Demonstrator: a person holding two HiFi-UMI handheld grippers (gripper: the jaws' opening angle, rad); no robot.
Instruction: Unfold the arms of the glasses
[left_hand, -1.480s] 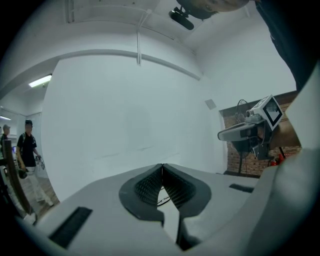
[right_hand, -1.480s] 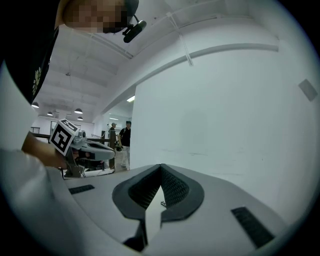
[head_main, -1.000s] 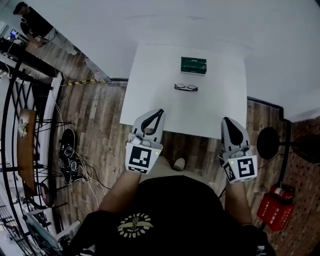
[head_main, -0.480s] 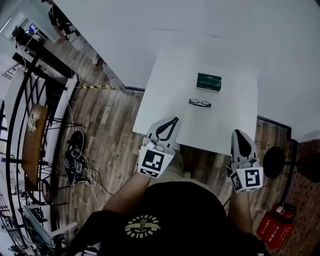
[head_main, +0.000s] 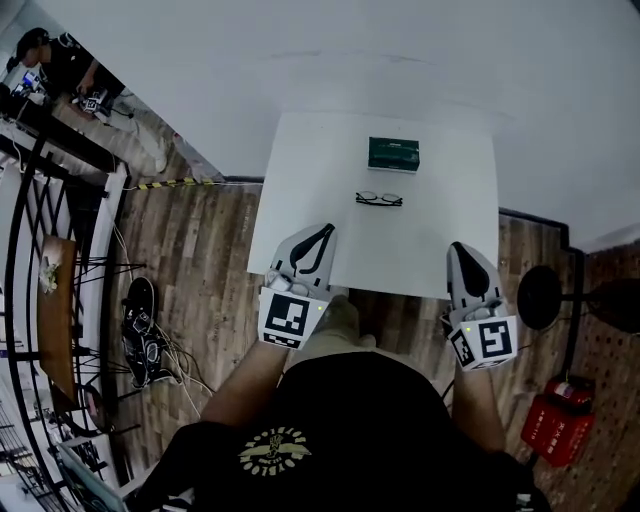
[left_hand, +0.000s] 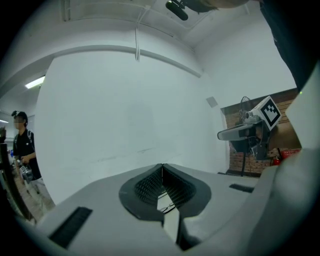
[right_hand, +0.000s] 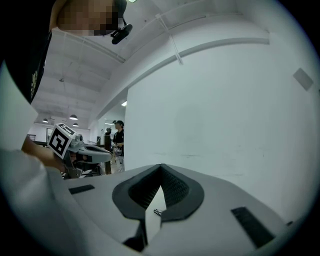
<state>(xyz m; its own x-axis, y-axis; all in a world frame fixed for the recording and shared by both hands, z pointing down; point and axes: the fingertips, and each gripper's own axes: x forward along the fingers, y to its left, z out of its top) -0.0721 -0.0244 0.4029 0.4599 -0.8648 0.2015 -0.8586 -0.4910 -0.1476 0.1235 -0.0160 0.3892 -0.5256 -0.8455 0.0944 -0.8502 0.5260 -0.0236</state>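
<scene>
Well beyond left gripper (head_main: 322, 231), glasses (head_main: 379, 199)

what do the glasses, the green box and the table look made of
Thin dark-framed glasses: slim black rims, likely metal or thin plastic; too small to tell. Dark green rectangular box: flat faces, crisp edges, perhaps plastic or coated card. White smooth-topped table: even matte surface with no grain, probably laminate or painted board.

A green box (head_main: 393, 154) sits at twelve o'clock on a white table (head_main: 300, 200); red extinguisher (head_main: 556, 428) at four o'clock, black shoes (head_main: 140, 320) at nine.
</scene>
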